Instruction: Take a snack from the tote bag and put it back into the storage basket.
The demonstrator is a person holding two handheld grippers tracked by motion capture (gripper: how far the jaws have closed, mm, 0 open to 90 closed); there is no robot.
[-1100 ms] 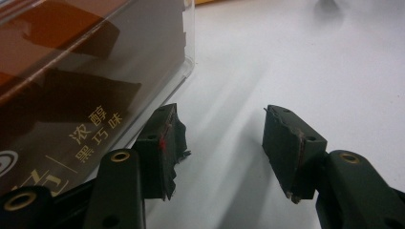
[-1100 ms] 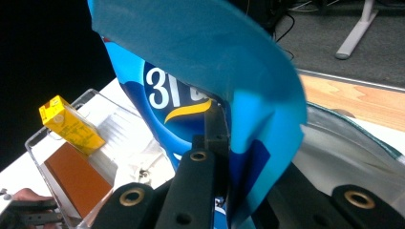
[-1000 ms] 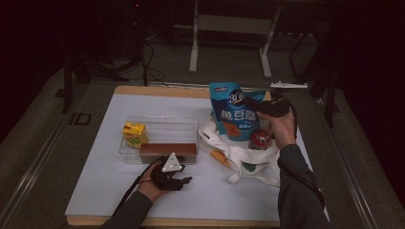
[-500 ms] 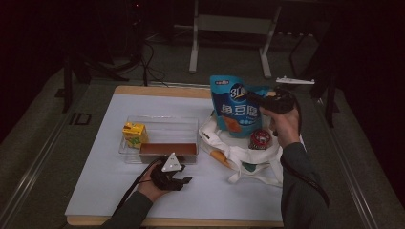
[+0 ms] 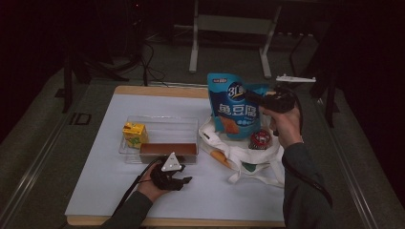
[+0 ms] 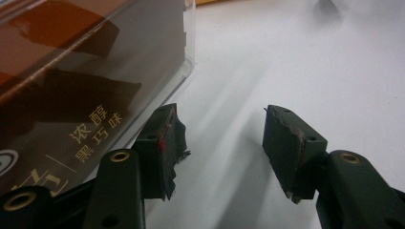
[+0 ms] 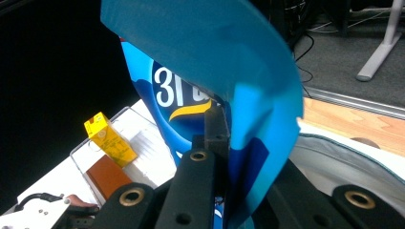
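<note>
My right gripper [image 5: 255, 98] is shut on the upper right edge of a blue snack pouch [image 5: 232, 112], holding it upright above a white tote bag [image 5: 239, 155]. In the right gripper view the pouch [image 7: 224, 76] folds around the closed jaws. A red round item [image 5: 260, 139] and an orange item [image 5: 218, 156] lie in the bag. My left gripper [image 5: 184, 181] rests on the table, open, with nothing between its fingers [image 6: 160, 148]. Just left of it in the left gripper view stands a clear bin [image 6: 188, 67] with a brown chocolate box [image 6: 57, 109] inside.
The clear bin [image 5: 191, 125] holds a yellow juice carton [image 5: 134, 134] and the brown box [image 5: 167, 149]. A white mat [image 5: 100, 176] covers the wooden table. A metal stand [image 5: 193, 47] and cables lie on the floor behind.
My right gripper has lifted the blue pouch a little higher above the tote bag. The left gripper has stayed put.
</note>
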